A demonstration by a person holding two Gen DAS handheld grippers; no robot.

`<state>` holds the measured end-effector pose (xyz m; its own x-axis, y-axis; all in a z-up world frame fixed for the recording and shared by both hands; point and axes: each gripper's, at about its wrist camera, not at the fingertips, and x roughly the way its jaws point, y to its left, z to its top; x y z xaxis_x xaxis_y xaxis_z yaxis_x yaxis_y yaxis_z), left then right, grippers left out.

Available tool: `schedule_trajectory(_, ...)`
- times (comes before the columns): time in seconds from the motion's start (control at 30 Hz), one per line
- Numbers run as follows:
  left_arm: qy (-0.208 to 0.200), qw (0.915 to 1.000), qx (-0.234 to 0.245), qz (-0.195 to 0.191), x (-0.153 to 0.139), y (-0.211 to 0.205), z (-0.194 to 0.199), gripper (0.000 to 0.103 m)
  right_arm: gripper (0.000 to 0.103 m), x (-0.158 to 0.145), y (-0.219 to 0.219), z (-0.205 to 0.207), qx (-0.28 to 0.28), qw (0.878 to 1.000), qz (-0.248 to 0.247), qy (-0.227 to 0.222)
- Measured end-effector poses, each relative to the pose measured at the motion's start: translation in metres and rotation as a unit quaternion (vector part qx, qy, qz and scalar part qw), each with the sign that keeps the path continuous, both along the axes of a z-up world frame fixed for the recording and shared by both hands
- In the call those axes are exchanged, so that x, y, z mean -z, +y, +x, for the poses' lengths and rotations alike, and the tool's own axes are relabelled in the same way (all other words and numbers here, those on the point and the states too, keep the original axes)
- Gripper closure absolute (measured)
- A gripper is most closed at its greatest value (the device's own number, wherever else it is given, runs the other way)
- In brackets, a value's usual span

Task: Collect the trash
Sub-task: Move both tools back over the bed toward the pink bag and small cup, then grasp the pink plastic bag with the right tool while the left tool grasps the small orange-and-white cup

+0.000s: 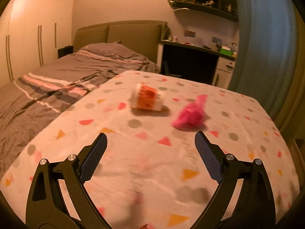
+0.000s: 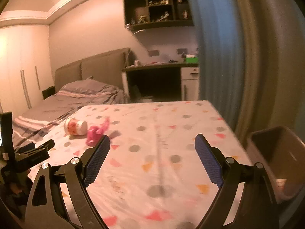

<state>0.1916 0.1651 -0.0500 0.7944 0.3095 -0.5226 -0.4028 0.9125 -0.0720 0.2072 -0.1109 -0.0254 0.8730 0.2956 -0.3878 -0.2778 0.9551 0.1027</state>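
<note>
The left gripper [image 1: 150, 139] hangs over the near part of the tabletop [image 1: 238, 162] with its blue-padded jaws spread wide and nothing between them; the right gripper [image 2: 152, 141] is likewise wide apart and empty, further right. This looks like the approach before a first pickup: neither piece of trash is grasped yet. The next move, I judge, calls for the left gripper to reach forward and close on the nearer piece. Just beyond its right jaw lies a crumpled bright pink plastic wrapper [image 1: 190, 114], soft and irregular, so probably easy to pinch. Slightly further and to the left, a white cylindrical cup with an orange label [image 1: 146, 98] lies on its side. A brown open bin [image 2: 276, 158] stands off the tabletop's right edge.
</note>
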Motion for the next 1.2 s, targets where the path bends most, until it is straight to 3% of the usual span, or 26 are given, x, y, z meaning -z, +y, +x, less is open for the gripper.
schedule_trajectory(0.37,-0.025,0.9981,-0.056,-0.009,-0.012,0.077,0.018,0.012,0.016,0.025,0.109,0.059,-0.050,0.997,-0.026,0.047)
schedule_trajectory(0.73,-0.016,0.9982,-0.055,-0.018,-0.002,0.115,0.037,0.012,0.025,0.059,0.181,0.124,-0.070,0.989,-0.054,0.117)
schedule_trajectory(1.0,-0.016,0.9997,-0.017,-0.009,0.005,0.119,0.046,0.012,0.047,0.076,0.203,0.151,-0.083,0.981,-0.066,0.161)
schedule_trajectory(1.07,-0.018,0.9998,-0.005,-0.007,0.006,0.118,0.049,0.012,0.061,0.079,0.204,0.153,-0.090,0.979,-0.068,0.169)
schedule_trajectory(1.2,-0.022,0.9994,0.024,-0.014,0.010,0.117,0.059,0.012,0.074,0.081,0.203,0.152,-0.098,0.978,-0.074,0.169)
